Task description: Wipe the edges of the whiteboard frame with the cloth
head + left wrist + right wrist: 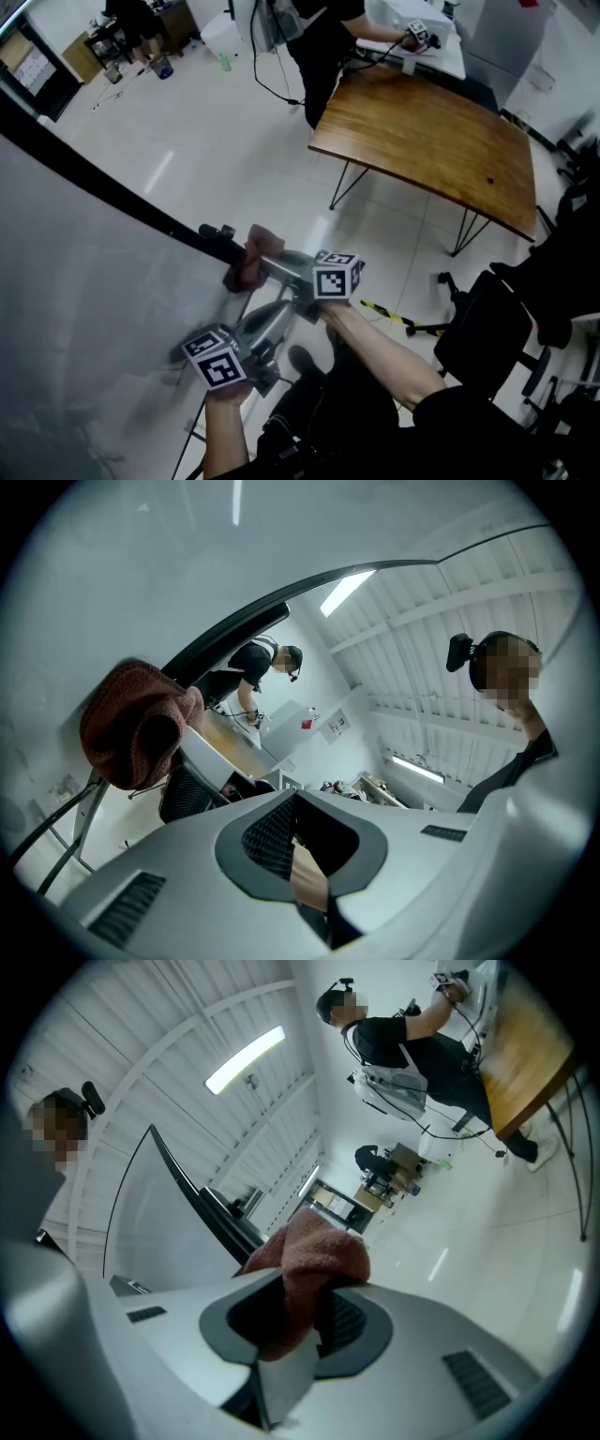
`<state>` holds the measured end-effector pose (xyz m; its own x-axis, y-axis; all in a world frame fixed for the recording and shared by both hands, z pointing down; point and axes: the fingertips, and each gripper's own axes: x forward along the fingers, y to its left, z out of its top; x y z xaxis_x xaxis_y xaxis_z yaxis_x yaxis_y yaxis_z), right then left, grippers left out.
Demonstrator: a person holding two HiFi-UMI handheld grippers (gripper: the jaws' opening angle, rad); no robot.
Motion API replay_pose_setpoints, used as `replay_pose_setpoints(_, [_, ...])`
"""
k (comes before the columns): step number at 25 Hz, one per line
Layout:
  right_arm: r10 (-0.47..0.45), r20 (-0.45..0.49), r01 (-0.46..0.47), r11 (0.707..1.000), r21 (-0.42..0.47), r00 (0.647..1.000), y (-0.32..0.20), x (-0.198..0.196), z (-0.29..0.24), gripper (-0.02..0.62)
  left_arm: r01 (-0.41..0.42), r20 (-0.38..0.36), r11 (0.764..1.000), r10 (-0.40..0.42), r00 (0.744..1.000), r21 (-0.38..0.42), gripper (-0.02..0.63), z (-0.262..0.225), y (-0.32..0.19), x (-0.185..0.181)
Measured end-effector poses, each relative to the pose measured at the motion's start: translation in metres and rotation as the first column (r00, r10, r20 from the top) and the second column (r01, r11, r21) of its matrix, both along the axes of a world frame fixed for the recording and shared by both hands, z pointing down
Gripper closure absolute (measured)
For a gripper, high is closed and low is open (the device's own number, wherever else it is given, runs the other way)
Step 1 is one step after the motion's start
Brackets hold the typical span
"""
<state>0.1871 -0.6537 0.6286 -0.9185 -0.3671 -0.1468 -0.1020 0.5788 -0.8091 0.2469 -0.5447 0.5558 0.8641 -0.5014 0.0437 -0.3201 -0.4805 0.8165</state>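
Note:
The whiteboard's black frame (112,192) runs diagonally down to a corner clamp (217,232). A reddish-brown cloth (247,269) is pressed against the frame's lower end, and my right gripper (270,267) is shut on it. In the right gripper view the cloth (314,1251) bulges out of the right gripper (300,1293) beside the frame (202,1204). My left gripper (286,314) sits just below the right one, shut and holding nothing. The left gripper view has the cloth (136,724) at upper left, against the frame (234,630) and apart from the left gripper (295,799).
A wooden table (431,141) on thin legs stands to the right, with a person (323,47) working at its far end. A black office chair (487,328) is close on my right. Yellow-black tape (380,311) marks the floor, and the board's stand legs (192,441) are below.

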Motion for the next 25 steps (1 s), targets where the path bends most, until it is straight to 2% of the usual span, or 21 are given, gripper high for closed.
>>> replay_pose_setpoints(10, [-0.005, -0.037, 0.003, 0.998, -0.064, 0.999, 0.000, 0.002, 0.040, 0.500, 0.012, -0.013, 0.998, -0.013, 1.000, -0.061, 0.611, 0.024, 0.000, 0.003])
replay_pose_setpoints(25, [0.055, -0.053, -0.063, 0.984, -0.169, 0.997, 0.000, 0.003, 0.091, 0.500, 0.037, -0.028, 0.990, -0.041, 0.999, -0.133, 0.611, 0.062, 0.002, 0.002])
